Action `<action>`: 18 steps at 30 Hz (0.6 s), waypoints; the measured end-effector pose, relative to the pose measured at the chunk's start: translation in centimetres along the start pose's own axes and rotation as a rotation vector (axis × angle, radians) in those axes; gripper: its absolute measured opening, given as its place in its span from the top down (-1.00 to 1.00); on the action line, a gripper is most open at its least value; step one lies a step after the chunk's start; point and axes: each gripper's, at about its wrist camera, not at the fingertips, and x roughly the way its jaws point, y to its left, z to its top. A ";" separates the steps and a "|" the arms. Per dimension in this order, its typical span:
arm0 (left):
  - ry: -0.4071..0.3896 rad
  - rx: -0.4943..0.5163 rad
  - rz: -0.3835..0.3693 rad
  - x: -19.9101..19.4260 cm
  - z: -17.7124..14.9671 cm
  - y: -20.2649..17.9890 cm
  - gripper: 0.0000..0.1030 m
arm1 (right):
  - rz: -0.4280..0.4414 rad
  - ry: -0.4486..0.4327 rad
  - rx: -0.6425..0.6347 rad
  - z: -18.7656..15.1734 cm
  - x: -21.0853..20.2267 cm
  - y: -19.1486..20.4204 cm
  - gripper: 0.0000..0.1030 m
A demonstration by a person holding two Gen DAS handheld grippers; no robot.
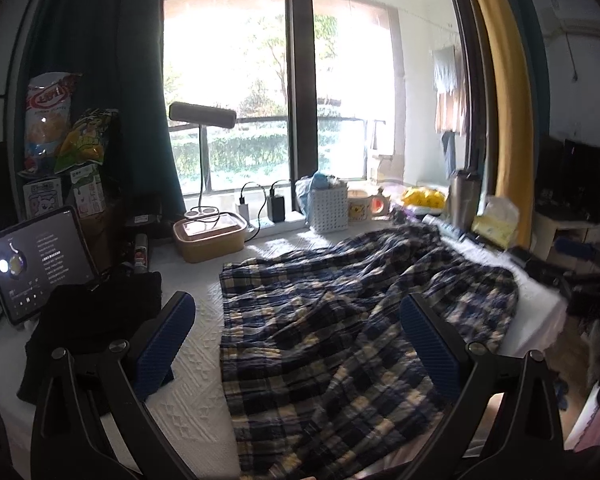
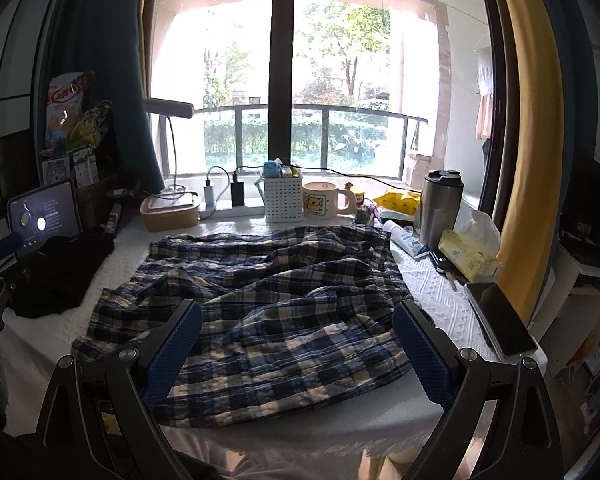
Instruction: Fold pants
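Jaws gaping wide on both left gripper (image 1: 298, 344) and right gripper (image 2: 298, 350), gripping nothing, hovering over rumpled plaid pants (image 2: 268, 300) lying toward twelve o'clock

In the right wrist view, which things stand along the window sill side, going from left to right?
Tablet → lidded box → white basket → mug → steel tumbler → tissue pack.

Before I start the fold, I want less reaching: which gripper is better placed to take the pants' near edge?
Probably the right gripper: open, squarely over the plaid pants near edge. The left gripper, also open, sits toward their left side, near the black garment.
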 end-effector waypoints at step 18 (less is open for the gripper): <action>0.282 -0.003 0.038 16.5 0.9 4.6 -0.97 | -0.011 0.144 0.021 3.2 12.5 -6.1 -0.88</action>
